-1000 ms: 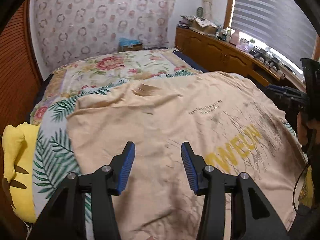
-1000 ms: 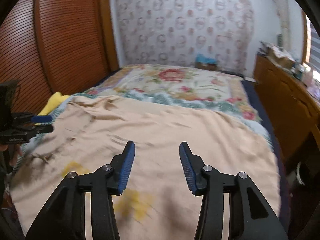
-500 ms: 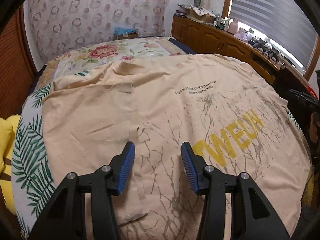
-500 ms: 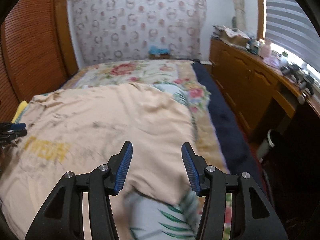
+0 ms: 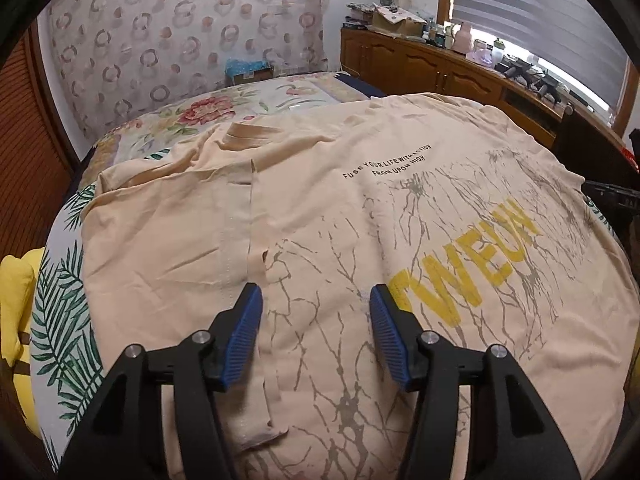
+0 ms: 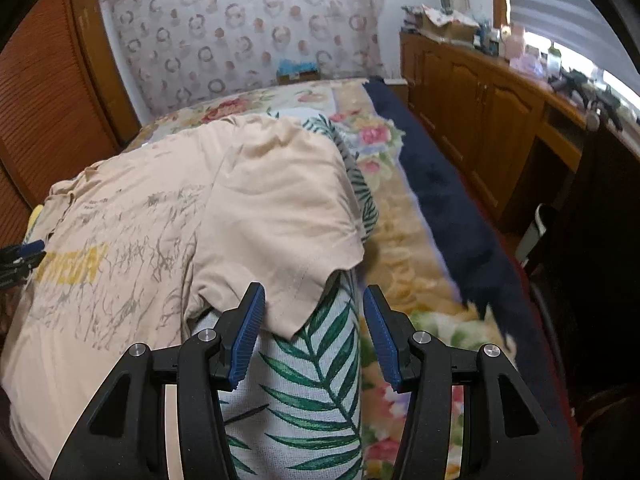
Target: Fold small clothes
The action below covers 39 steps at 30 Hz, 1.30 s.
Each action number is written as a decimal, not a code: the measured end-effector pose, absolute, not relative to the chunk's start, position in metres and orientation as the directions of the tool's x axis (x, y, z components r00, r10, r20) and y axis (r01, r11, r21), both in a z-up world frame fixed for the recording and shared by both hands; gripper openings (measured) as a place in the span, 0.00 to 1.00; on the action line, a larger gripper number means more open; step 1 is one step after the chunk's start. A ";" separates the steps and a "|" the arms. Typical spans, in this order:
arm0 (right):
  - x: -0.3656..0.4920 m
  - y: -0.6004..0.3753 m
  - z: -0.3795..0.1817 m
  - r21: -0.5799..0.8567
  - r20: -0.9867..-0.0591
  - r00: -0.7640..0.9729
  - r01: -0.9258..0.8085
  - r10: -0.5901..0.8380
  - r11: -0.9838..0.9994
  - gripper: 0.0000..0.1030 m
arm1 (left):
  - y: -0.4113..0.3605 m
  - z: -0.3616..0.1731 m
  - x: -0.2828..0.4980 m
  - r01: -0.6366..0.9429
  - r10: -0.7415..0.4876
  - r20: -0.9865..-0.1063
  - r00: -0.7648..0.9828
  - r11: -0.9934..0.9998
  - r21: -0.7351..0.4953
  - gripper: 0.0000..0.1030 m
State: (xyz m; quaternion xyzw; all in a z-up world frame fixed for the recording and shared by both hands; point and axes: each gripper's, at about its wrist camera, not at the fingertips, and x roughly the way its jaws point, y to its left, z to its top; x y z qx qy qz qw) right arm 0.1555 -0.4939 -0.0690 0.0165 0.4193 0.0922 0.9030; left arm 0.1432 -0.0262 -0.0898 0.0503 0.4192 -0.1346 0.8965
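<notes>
T-shirt [image 5: 320, 208] flat across floral bedspread [image 6: 316, 392]

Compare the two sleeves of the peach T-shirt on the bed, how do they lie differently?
The left sleeve lies spread flat on the bed, its hem straight. The right sleeve is humped and rumpled, its corner curling over the leaf-print cover. Both are plain peach, unfolded, and neither is gripped.

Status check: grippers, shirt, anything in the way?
Left gripper open over the shirt, jaws just widened, nothing between them. Right gripper open at the sleeve edge, not gripping. Shirt spread flat on the bed, unfolded. Nothing in the way.
</notes>
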 end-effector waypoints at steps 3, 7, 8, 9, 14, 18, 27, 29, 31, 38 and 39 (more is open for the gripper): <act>0.158 -0.497 -0.067 0.128 -0.750 0.631 -0.152 0.196 0.980 0.51 | -0.027 -0.089 0.144 0.287 -0.200 -0.766 0.611 0.958 -0.022 0.56; 0.165 -0.494 -0.070 0.134 -0.763 0.613 -0.161 0.206 0.978 0.50 | -0.026 -0.089 0.144 0.291 -0.203 -0.766 0.610 0.957 -0.022 0.58; 0.166 -0.493 -0.070 0.133 -0.764 0.611 -0.166 0.208 0.977 0.49 | -0.027 -0.089 0.144 0.290 -0.202 -0.766 0.610 0.957 -0.021 0.58; 0.168 -0.491 -0.070 0.128 -0.764 0.611 -0.169 0.205 0.977 0.43 | -0.027 -0.089 0.144 0.289 -0.201 -0.766 0.610 0.957 -0.021 0.58; 0.168 -0.485 -0.068 0.016 -0.759 0.641 -0.153 0.112 0.988 0.13 | -0.028 -0.089 0.144 0.287 -0.190 -0.766 0.614 0.958 -0.007 0.59; 0.163 -0.484 -0.059 -0.048 -0.729 0.679 -0.178 0.087 0.983 0.00 | -0.028 -0.089 0.146 0.286 -0.194 -0.767 0.611 0.958 -0.014 0.59; 0.165 -0.460 -0.019 -0.079 -0.639 0.755 -0.255 0.147 0.964 0.00 | -0.027 -0.090 0.147 0.285 -0.190 -0.767 0.613 0.959 -0.010 0.60; 0.167 -0.456 -0.013 -0.077 -0.631 0.762 -0.248 0.145 0.966 0.00 | -0.027 -0.090 0.147 0.285 -0.190 -0.767 0.613 0.959 -0.010 0.60; 0.171 -0.457 -0.013 -0.043 -0.641 0.751 -0.245 0.162 0.968 0.03 | -0.026 -0.090 0.147 0.285 -0.189 -0.767 0.613 0.959 -0.009 0.60; 0.177 -0.480 -0.050 -0.016 -0.722 0.688 -0.123 0.073 0.992 0.45 | -0.027 -0.090 0.147 0.285 -0.190 -0.768 0.612 0.959 -0.010 0.60; 0.177 -0.484 -0.056 0.004 -0.735 0.674 -0.112 0.078 0.994 0.45 | -0.027 -0.090 0.147 0.285 -0.189 -0.768 0.612 0.959 -0.009 0.60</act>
